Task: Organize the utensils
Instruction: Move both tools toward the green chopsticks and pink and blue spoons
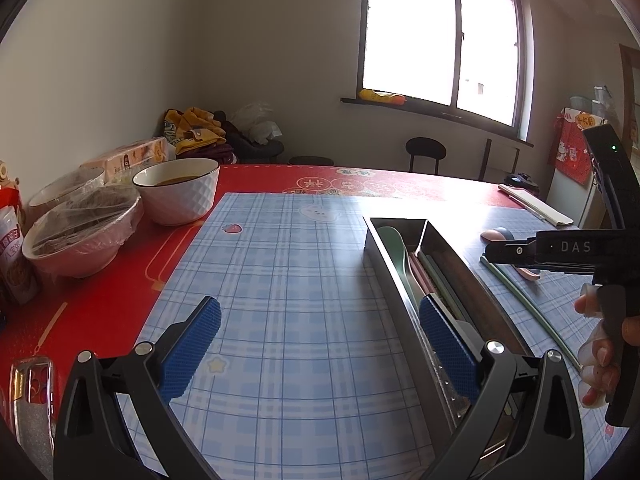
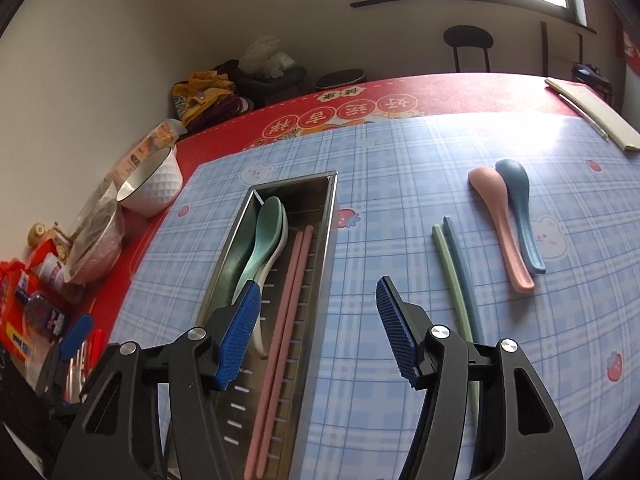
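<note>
On right gripper (image 1: 520, 254), white lettering reads "DAS"

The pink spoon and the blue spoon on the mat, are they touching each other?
Touching. The right wrist view shows the pink spoon lying against the blue spoon, bowls and handles side by side with no mat visible between them.
</note>
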Tool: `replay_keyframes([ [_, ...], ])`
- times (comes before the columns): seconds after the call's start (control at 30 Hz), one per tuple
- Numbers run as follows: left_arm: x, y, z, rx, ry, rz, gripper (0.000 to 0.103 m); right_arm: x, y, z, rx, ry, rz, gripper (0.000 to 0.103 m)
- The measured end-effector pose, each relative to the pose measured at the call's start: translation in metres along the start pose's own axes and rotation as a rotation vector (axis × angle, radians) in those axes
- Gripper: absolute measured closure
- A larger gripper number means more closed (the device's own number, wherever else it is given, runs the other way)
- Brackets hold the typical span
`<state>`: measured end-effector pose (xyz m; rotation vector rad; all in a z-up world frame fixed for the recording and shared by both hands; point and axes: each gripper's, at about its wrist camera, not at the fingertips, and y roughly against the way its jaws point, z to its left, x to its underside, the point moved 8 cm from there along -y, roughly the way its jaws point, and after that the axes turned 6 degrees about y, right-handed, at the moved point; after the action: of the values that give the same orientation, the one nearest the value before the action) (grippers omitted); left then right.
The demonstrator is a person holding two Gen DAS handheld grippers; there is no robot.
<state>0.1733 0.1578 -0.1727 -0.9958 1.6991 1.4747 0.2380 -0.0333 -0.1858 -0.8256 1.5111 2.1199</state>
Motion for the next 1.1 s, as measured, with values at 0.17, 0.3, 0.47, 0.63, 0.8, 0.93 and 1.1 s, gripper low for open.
replay_keyframes([
  [0.17, -0.001, 0.000, 0.001, -0.029, -0.006, -0.008, 0.006, -0.001, 0.016, -0.017, 0.009, 0.044, -0.032, 0.029],
  [0.3, 0.001, -0.003, 0.001, -0.044, -0.010, 0.013, 0.006, -0.003, 0.035, -0.025, -0.051, 0.119, -0.131, 0.013],
  [0.47, -0.001, -0.002, -0.002, -0.046, -0.006, 0.019, 0.006, -0.005, 0.053, -0.040, -0.034, 0.203, -0.205, 0.013],
  [0.63, -0.018, 0.007, -0.011, -0.046, 0.017, 0.017, 0.006, -0.011, 0.058, -0.073, -0.051, 0.182, -0.215, 0.013],
  [0.8, -0.036, 0.010, -0.043, -0.027, 0.043, 0.052, 0.006, -0.017, 0.053, -0.106, -0.068, 0.172, -0.201, 0.013],
  [0.93, -0.039, 0.004, -0.092, 0.001, 0.014, 0.095, 0.006, -0.019, 0.042, -0.125, -0.051, 0.191, -0.168, 0.013],
  [1.1, -0.030, -0.016, -0.156, 0.003, -0.026, 0.176, 0.022, -0.018, 0.039, -0.144, -0.041, 0.202, -0.186, 0.013],
])
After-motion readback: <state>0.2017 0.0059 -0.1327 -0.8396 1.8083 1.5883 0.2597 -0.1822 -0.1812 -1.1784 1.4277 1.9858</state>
